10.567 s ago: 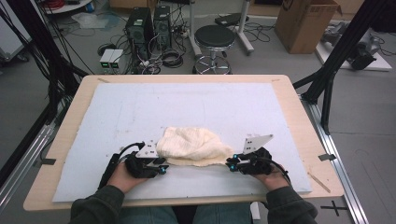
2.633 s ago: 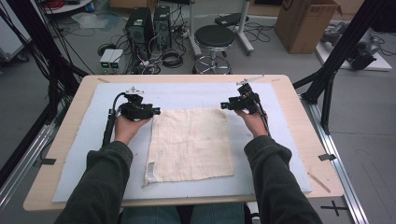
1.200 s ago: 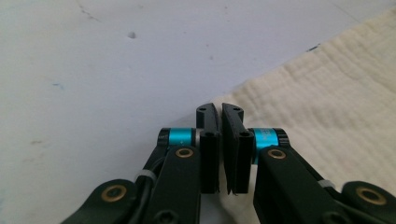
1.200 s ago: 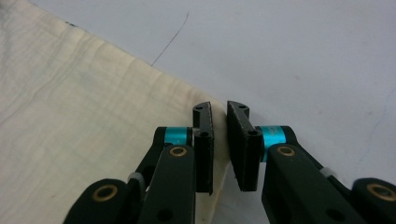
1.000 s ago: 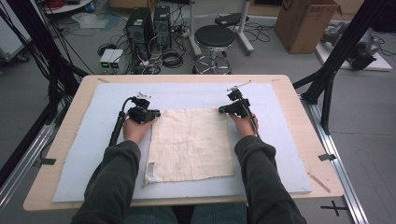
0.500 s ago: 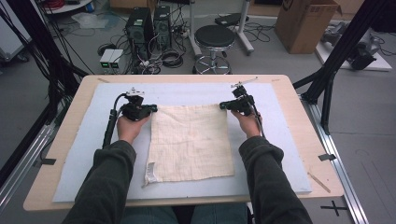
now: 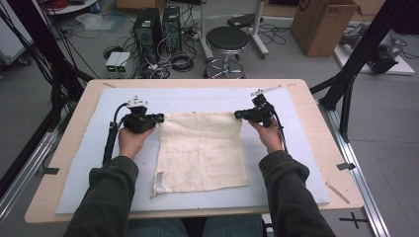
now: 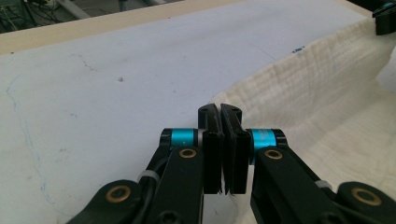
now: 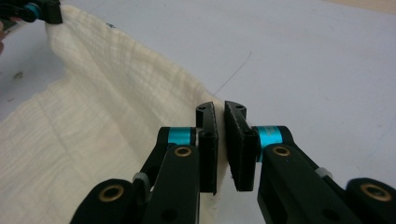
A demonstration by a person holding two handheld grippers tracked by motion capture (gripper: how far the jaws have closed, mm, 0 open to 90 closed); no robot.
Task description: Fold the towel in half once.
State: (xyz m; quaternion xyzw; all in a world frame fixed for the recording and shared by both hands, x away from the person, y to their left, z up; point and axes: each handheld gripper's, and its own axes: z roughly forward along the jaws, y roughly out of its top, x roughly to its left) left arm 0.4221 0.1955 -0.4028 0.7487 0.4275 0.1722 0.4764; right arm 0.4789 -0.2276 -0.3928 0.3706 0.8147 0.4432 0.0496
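A cream woven cloth (image 7: pixel 202 148) lies spread on the mat, with a small label at its near left corner. My left gripper (image 7: pixel 159 117) is shut on the cloth's far left corner, and my right gripper (image 7: pixel 237 114) is shut on the far right corner. In the left gripper view the jaws (image 8: pixel 219 109) pinch the cloth (image 8: pixel 317 102), whose far edge rises toward the other gripper (image 8: pixel 385 21). In the right gripper view the jaws of my right gripper (image 9: pixel 219 109) stand at the cloth's (image 9: pixel 107 107) edge, with the left gripper (image 9: pixel 42 9) far off at the other corner.
A pale blue mat (image 7: pixel 197 96) covers a wooden table (image 7: pixel 64 148). Beyond the table's far edge stand a black stool (image 7: pixel 227 39), computer towers (image 7: pixel 153 29) with cables and a cardboard box (image 7: pixel 321 19). Black frame poles flank both sides.
Both hands have risen a little and drawn slightly apart, lifting the cloth's far edge taut between them. Both grips hold.
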